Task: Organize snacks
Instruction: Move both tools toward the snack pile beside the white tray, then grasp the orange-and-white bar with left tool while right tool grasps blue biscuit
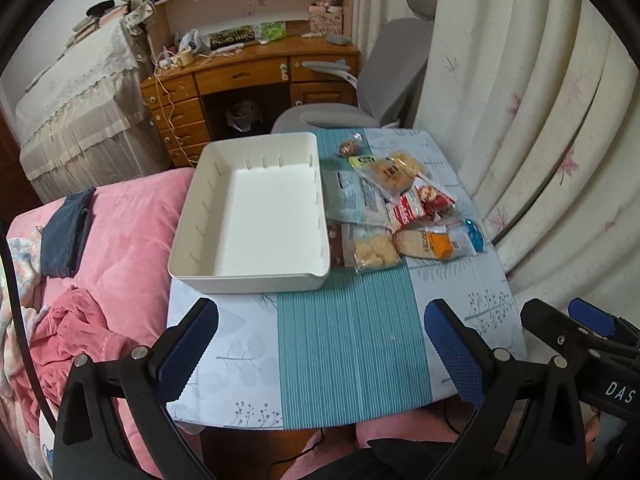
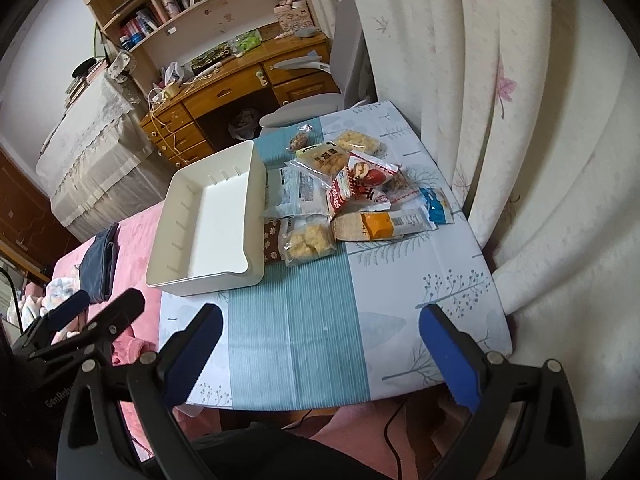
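An empty white bin stands on the left half of the small table. To its right lies a heap of snack packets: a red and white packet, an orange and clear cracker pack, a clear bag of puffs and a blue packet. My left gripper hangs open over the table's near edge, nothing between its fingers. My right gripper is open too, also at the near edge, empty. Each gripper shows at the side of the other's view.
The table carries a teal and pale blue cloth. A pink bed with folded dark cloth lies left. Cream curtains hang close on the right. A grey chair and wooden desk stand behind.
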